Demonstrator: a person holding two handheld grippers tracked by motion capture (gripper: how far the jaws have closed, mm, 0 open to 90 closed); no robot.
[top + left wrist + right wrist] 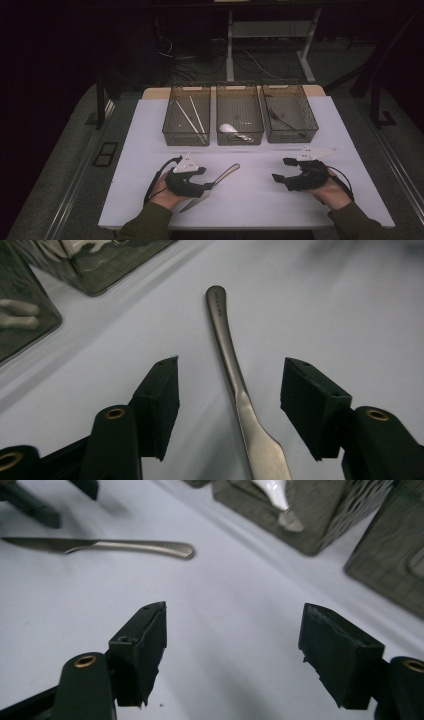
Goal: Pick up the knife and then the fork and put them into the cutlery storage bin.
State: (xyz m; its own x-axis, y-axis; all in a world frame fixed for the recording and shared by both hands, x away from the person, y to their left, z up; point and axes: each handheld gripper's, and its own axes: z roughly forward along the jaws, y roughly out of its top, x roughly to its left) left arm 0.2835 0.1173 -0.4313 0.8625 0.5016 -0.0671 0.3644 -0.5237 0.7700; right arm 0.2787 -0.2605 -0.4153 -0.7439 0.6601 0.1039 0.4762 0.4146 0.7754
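Centrally, a slim brushed-steel table knife (212,185) with a smooth, gently curved handle and a flat, tapering blade lies flat on the matte white table top (250,200), well short of the bins. Left gripper (206,187): black, hard-bodied, brass-coloured rivets at the jaw pivots, blocky foam-like pads with rough-cut edges; in the left gripper view (229,390) its jaws stand apart on either side of the knife (235,390) where handle meets blade, neither pad touching the metal. Right gripper (278,178): same build, held low over bare table near the person's right hand (332,192); in the right gripper view (232,647) its jaws stand wide with nothing between them, and the knife (100,545) lies well apart, its rounded handle end nearest. Three smoky translucent plastic bins with perforated, mesh-patterned walls sit side by side at the far edge of the white top: the left bin (172,120) holds two pale, straight chopsticks (192,117) lying slantwise; the middle bin (239,139) holds a glossy white ceramic spoon (231,130) with an oval bowl; the right bin (310,122) holds a thin dark utensil (282,120), too dim to make out further. Grey three-cornered plates top both grippers, and black cables trail from them.
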